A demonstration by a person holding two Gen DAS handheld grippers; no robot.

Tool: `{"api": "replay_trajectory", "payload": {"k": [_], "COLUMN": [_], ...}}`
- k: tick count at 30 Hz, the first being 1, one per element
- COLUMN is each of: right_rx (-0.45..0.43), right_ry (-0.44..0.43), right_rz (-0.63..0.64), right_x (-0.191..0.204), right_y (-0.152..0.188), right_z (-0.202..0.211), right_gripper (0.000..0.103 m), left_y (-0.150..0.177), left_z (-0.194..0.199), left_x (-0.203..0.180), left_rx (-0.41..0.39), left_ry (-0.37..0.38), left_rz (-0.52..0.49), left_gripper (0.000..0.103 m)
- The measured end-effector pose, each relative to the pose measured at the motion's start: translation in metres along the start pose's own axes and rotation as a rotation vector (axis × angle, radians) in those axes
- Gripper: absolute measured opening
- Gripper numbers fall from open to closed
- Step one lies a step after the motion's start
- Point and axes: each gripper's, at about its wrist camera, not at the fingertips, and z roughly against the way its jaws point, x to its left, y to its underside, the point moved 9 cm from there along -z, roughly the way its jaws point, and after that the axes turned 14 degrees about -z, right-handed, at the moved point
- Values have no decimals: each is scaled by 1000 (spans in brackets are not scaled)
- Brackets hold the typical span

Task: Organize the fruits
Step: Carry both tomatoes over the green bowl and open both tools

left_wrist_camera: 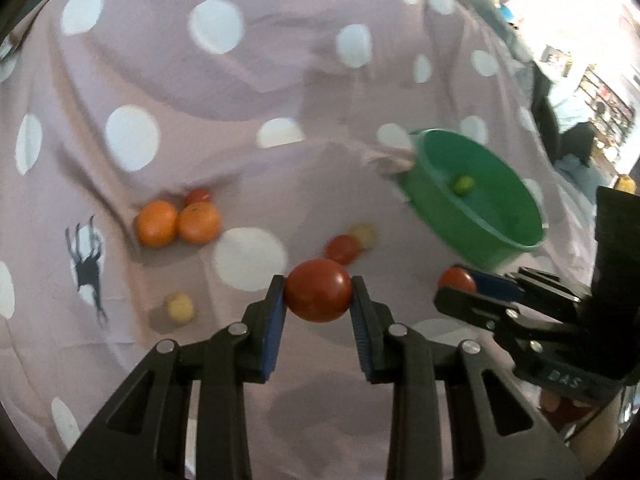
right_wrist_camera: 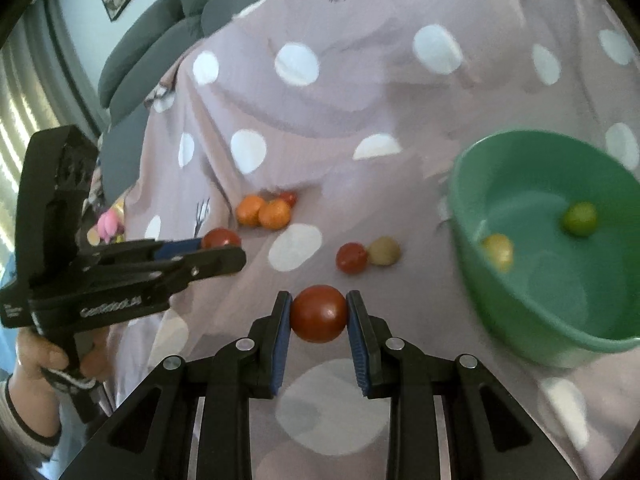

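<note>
Mauve cloth (left_wrist_camera: 320, 80) with white dots, soft and creased, covers the whole surface and is the largest thing in view. On it, toward the right, sits a round green plastic bowl (right_wrist_camera: 520, 300), smooth-walled and tipped in the picture so its mouth faces the cameras; inside it lie a green lime (right_wrist_camera: 580, 219) and a blurred yellow fruit (right_wrist_camera: 498, 250). The left gripper (left_wrist_camera: 318, 292) is clamped narrow on a glossy red tomato (left_wrist_camera: 318, 290), its blue ribbed pads pressing both flanks; the fruit is near round, slightly wider than tall, with its long axis running across from pad to pad, held above the cloth. The right gripper (right_wrist_camera: 319, 312) grips a second tomato (right_wrist_camera: 319, 314) the same way, just left of the bowl. Two matte oranges (left_wrist_camera: 178, 222) touch each other at the left by a fold, with a small red fruit (left_wrist_camera: 198, 196) tucked behind them. Between them and the bowl, a red fruit (left_wrist_camera: 342, 249) touches a pale yellow one (left_wrist_camera: 364, 235). A lone small yellow fruit (left_wrist_camera: 180, 307) lies nearer, at the lower left. Which way any stem points I cannot tell.
</note>
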Motion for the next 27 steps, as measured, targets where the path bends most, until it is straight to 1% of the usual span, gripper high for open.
{"api": "replay_trajectory", "payload": {"k": [6,8,13,15,17,23,25,26,27], "right_rx": [-135,-177,-239,-248,-253,-246,-231,-229,-227], "right_ry": [34,67,156,180,208,243,262,273,285], "right_rz": [-43,-61,-102,-117,-125,-139,-133,-131,-133], "right_x": [-24,-39,-76,-87,-99,-117,-120,-121,-123], "right_y": [-24,-31,-41,-44,-45,-42,-40,-39,-38], "right_z": [45,60,78,81,82,79,76,75,75], "right_gripper": [29,29,29,29,29,30,30,34,39], "left_y": [-38,-51,-83,-94,-98,-87,-85,-85,-85], "left_z": [-9,-12,-32,-43,-54,-89,-93,-93,-91], "left_x": [-43,-58,-97,-114,-122,-132,-133,-133,-133], "left_rx": [-37,-57,-81,-88,-74,16,28,25,17], "left_ry": [60,79,134,156,161,124,114,114,116], "left_rz": [-54,-77,-132,-159,-175,-216,-227,-232,-235], "left_gripper": [31,31,31,31,31,32,32,34,43]}}
